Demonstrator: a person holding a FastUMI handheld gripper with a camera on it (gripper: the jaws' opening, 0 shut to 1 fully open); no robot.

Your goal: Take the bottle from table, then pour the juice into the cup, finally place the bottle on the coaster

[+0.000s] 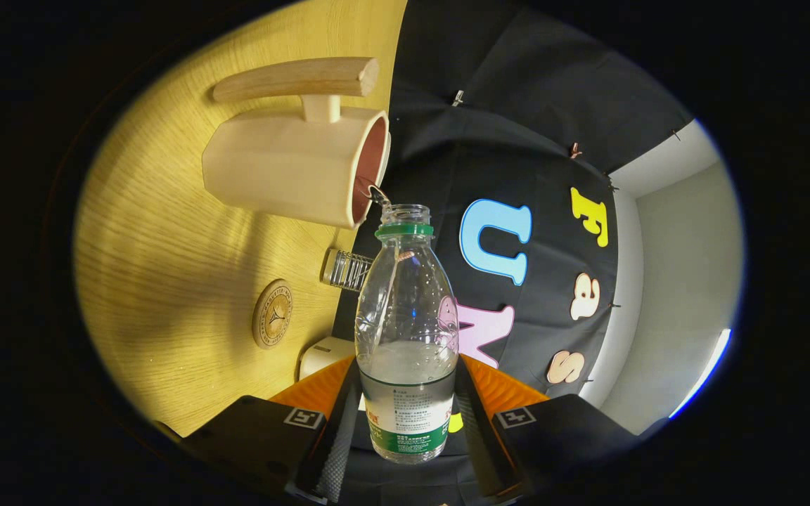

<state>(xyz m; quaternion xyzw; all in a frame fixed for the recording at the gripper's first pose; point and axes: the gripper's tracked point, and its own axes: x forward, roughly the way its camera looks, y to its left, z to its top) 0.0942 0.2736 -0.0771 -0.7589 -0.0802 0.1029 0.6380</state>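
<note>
My gripper is shut on a clear plastic bottle with a green neck ring and green-and-white label; both fingers press its lower body. The whole view is rolled sideways, so the bottle is tipped. Its uncapped mouth sits right at the rim of a cream cup with a wooden handle and reddish inside. A thin stream or drip shows between the mouth and the cup's rim. Whitish liquid fills the bottle's lower part near my fingers. A round wooden coaster lies on the wooden table, beside the bottle and below the cup.
A small clear ribbed glass stands on the table near the booth wall, between cup and coaster. A white object sits just by my left finger. A pale wall and a light strip lie beyond the black cloth.
</note>
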